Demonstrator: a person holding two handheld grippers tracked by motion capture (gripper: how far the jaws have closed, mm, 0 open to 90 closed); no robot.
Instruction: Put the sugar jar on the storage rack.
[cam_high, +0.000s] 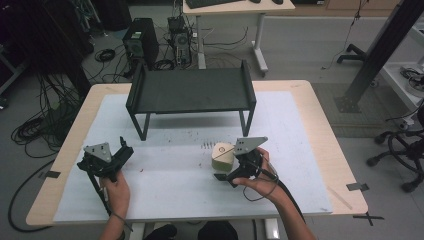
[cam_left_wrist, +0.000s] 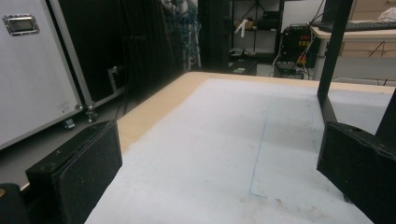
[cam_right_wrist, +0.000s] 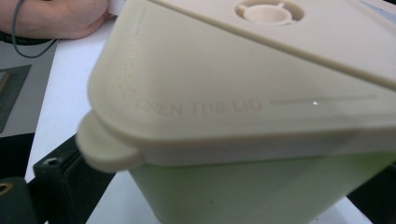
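Beige-lidded, pale green container (cam_high: 223, 156) sits on the white mat (cam_high: 170, 180) near bench centre, in front of the black rack (cam_high: 190, 90). Lid (cam_right_wrist: 243, 88) is on, embossed "OPEN THE LID", small pull tab at one corner, round vent on top

Right gripper (cam_high: 231, 172) is right up against it. In the right gripper view the box fills the space between the jaws, which look spread either side of the body. Can't tell if the pads actually touch the walls yet, so grip unconfirmed

Step, my read: approach/grasp of the container, not lifted. Next move needs the jaws squeezed on the green body below the lid rim, not on the lid, else it may pop or slip

Left gripper (cam_high: 117, 152) well apart on the left side of the mat, jaws spread wide, nothing between them, idle over bare mat

Bench (cam_high: 320, 125) edge is light wood around the mat
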